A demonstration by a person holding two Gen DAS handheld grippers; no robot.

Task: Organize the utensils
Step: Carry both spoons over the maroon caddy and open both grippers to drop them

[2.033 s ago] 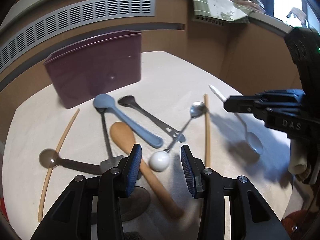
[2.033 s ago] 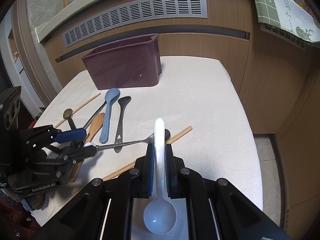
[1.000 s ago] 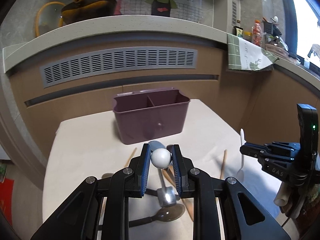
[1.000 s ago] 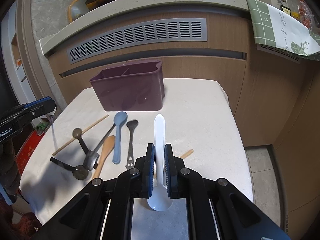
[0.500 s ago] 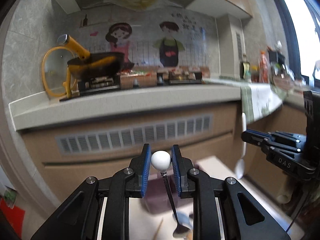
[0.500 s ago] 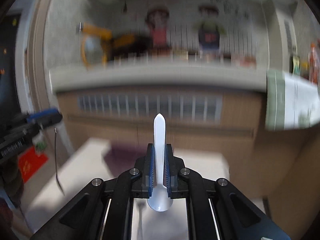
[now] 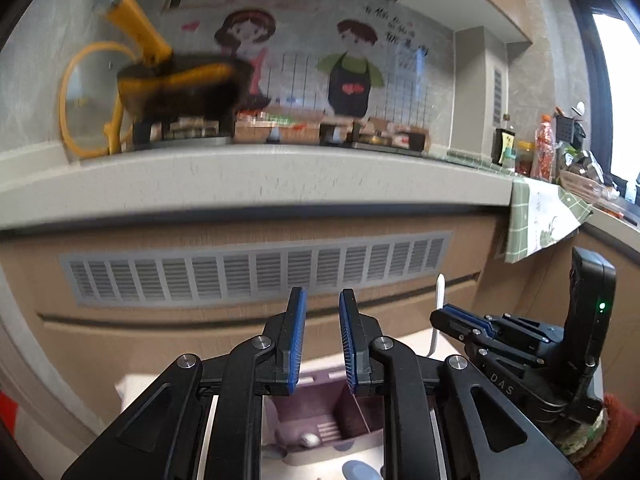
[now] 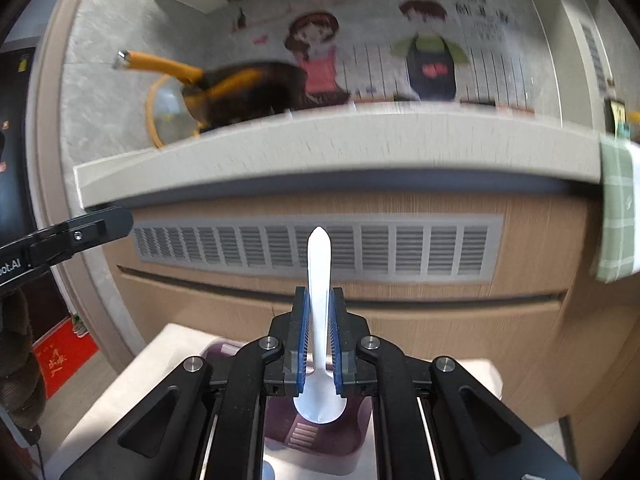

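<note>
A white plastic spoon stands upright in the right gripper, its flat handle pinched between the blue pads, the pointed handle tip up and the round bowl hanging below the fingers. Directly beneath it sits the purple caddy, a deep plastic bin with a slotted floor, resting on a pale cloth-covered table.

The left gripper holds nothing: its jaws stand apart with only air between the ribbed blue pads, having just been closing. Through the gap below them the left wrist view looks down into the caddy, where a white ball, the knob end of a metal spoon, lies on the floor of one compartment, with a thin shaft rising toward the right wall. A blue-grey spoon bowl lies on the table at the bottom edge.

Only the left view shows the right gripper from the side, the white spoon rising above and below its fingers. Only the right view shows the left gripper's black fingertip from outside and a red mat on the floor.
</note>
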